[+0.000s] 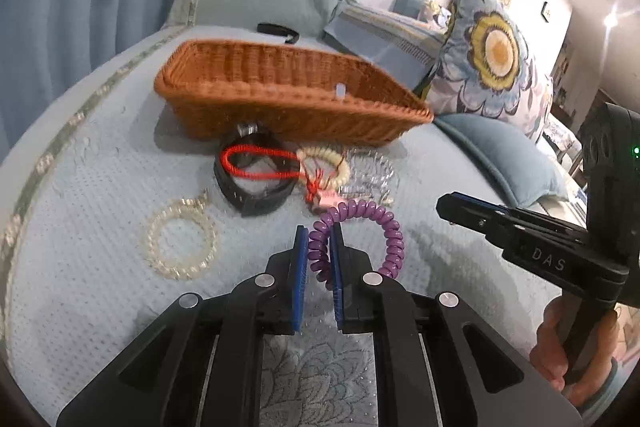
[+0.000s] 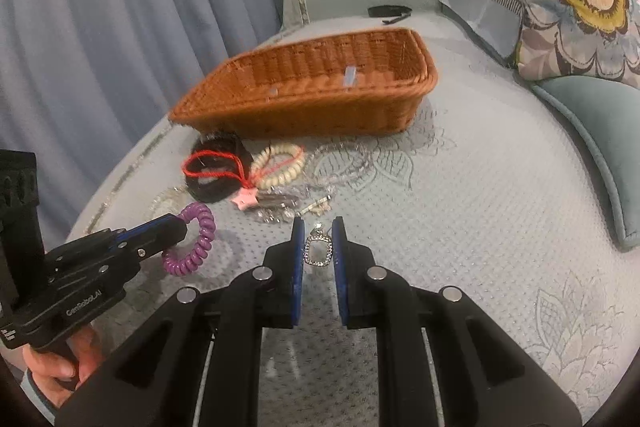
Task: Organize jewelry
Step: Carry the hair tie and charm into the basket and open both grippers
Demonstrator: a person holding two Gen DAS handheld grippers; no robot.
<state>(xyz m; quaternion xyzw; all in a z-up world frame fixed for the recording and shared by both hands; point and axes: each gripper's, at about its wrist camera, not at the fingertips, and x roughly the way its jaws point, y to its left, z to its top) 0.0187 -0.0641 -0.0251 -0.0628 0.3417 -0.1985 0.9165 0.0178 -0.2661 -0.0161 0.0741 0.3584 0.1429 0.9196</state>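
My left gripper [image 1: 319, 239] is shut on a purple coil bracelet [image 1: 390, 239], which arcs off to the right just above the bedspread; the same bracelet [image 2: 196, 247] and left gripper [image 2: 180, 227] show at lower left in the right wrist view. My right gripper [image 2: 319, 231] is shut on a small sparkly square earring [image 2: 319, 249]; from the left wrist view the right gripper [image 1: 444, 205] comes in from the right. A brown wicker basket [image 1: 288, 107] [image 2: 320, 99] stands behind a heap of jewelry: red cord [image 1: 256, 163], cream bead bracelet [image 1: 340, 163], black band [image 1: 248, 195], clear chain [image 1: 372, 171].
A pale crystal bracelet [image 1: 182, 247] lies apart at the left of the heap. A black strap [image 1: 280, 31] lies behind the basket. Pillows [image 1: 492, 67] and a teal cushion [image 2: 592, 131] crowd the right side. A blue curtain [image 2: 100, 27] hangs at the left. A hand [image 1: 560, 347] grips the right tool.
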